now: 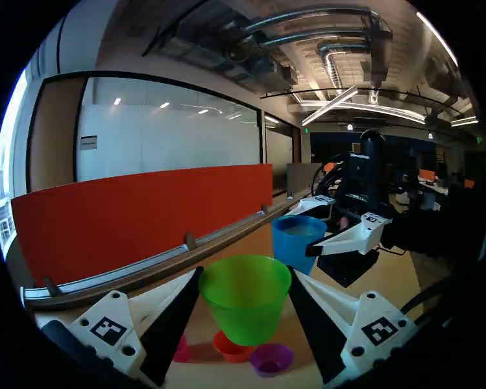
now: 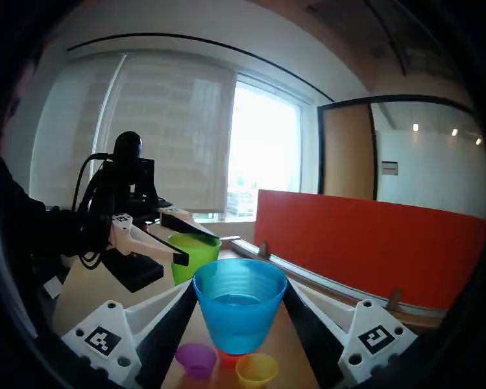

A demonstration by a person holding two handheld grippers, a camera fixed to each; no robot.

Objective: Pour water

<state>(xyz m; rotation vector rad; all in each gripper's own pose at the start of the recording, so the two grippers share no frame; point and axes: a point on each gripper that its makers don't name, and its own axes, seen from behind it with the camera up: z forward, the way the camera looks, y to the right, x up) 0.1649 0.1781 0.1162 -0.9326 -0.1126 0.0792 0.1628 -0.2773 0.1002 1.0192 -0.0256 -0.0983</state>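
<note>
In the left gripper view, my left gripper (image 1: 244,305) is shut on an upright green cup (image 1: 246,305) held above the table. Farther off, my right gripper (image 1: 314,243) holds a blue cup (image 1: 298,241) with water in it. In the right gripper view, my right gripper (image 2: 239,311) is shut on that blue cup (image 2: 239,311), upright and partly full of water. Beyond it to the left, the green cup (image 2: 194,254) sits between the left gripper's fingers (image 2: 178,257), held by a person's dark sleeve (image 2: 28,233).
Small bowls lie on the wooden table (image 2: 294,343) below the cups: orange (image 1: 233,347), purple (image 1: 270,358) and pink (image 1: 181,350); purple (image 2: 196,358) and yellow (image 2: 255,368) in the right gripper view. An orange partition (image 1: 132,217) with a rail runs along the table's far edge.
</note>
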